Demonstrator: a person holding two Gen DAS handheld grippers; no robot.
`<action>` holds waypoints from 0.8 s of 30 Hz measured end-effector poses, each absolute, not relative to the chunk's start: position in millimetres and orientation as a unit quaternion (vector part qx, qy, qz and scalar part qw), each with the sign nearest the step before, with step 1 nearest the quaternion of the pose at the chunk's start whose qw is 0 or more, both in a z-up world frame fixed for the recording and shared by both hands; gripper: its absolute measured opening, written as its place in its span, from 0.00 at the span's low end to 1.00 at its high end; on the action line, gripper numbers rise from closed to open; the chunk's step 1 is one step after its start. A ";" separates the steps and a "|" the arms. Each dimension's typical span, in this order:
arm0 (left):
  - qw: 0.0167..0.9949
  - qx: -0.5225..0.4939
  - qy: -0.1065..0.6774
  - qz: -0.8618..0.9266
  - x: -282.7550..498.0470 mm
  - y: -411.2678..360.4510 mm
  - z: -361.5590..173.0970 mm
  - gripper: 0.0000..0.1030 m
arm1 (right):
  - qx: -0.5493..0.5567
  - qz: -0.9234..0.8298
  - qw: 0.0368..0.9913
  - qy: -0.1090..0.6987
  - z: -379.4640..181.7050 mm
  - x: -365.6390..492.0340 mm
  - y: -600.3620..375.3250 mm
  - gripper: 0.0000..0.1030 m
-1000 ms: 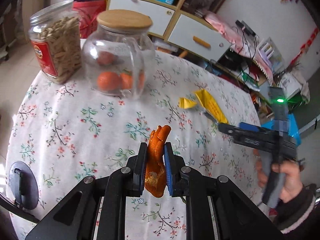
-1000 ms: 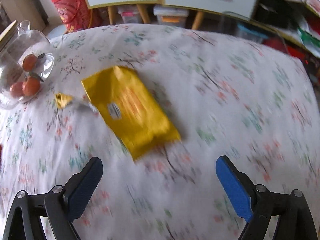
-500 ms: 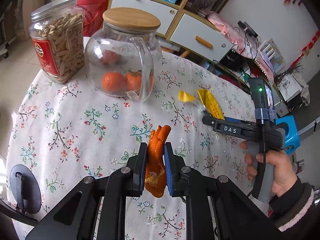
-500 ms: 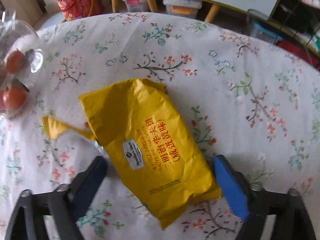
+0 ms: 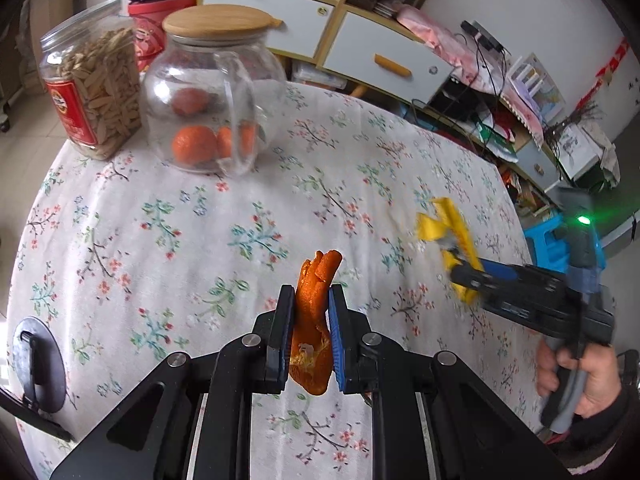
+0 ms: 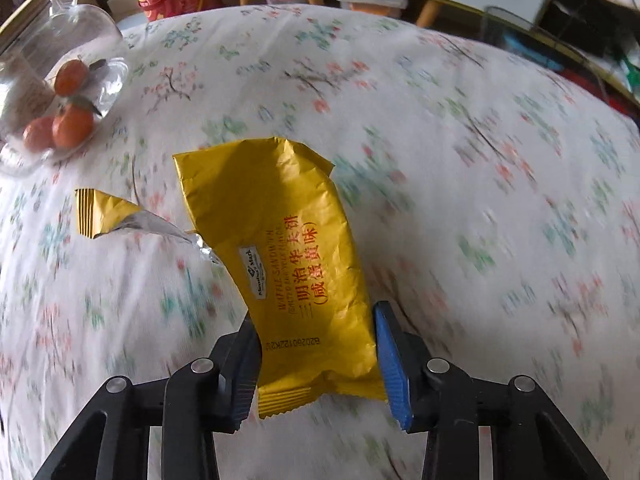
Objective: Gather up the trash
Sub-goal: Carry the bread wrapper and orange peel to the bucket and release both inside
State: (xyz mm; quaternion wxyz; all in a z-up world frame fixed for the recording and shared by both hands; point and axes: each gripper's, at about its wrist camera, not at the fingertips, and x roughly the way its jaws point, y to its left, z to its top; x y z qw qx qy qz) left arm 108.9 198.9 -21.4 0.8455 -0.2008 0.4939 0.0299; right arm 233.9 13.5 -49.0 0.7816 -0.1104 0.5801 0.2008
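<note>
My left gripper [image 5: 311, 300] is shut on a piece of orange peel [image 5: 314, 320] and holds it above the floral tablecloth [image 5: 160, 240]. My right gripper [image 6: 316, 320] is shut on a yellow snack wrapper [image 6: 288, 248], its jaws pressing the wrapper's two sides, with the torn-off flap [image 6: 100, 214] hanging to the left. The wrapper looks lifted off the cloth. In the left wrist view the right gripper [image 5: 468, 272] shows at the right with the wrapper [image 5: 452, 232] in it, held by a hand [image 5: 580, 384].
A glass jar with a wooden lid [image 5: 212, 92] holds oranges at the table's far left, beside a jar of seeds [image 5: 92, 88]. A cabinet with drawers [image 5: 340, 36] stands behind the table. A blue stool [image 5: 552, 240] stands past the right edge.
My right gripper has closed its jaws on the yellow wrapper and lifted it. My left gripper still holds the peel and has shifted its view slightly.
</note>
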 end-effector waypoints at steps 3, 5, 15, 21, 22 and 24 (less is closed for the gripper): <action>0.846 -0.190 0.498 0.025 108.6 183.9 -23.2 0.17 | -0.095 0.192 0.787 0.579 -35.9 216.2 -19.9 0.45; 0.846 -0.183 0.500 0.020 108.7 175.2 -23.9 0.17 | -0.079 0.180 0.790 0.580 -29.1 206.6 -41.2 0.45; 0.837 -0.196 0.512 -0.011 102.3 128.9 -30.1 0.17 | 0.022 0.139 0.809 0.571 -4.4 162.3 -151.1 0.45; 0.834 -0.197 0.515 -0.020 99.8 103.5 -33.3 0.17 | 0.098 0.101 0.806 0.575 -5.8 159.5 -213.0 0.45; 0.833 -0.198 0.517 -0.023 99.3 99.6 -34.4 0.17 | 0.107 0.096 0.808 0.571 -3.2 158.7 -224.7 0.45; 0.832 -0.194 0.519 -0.029 99.0 91.3 -35.2 0.17 | 0.114 0.079 0.814 0.564 2.0 156.8 -244.1 0.45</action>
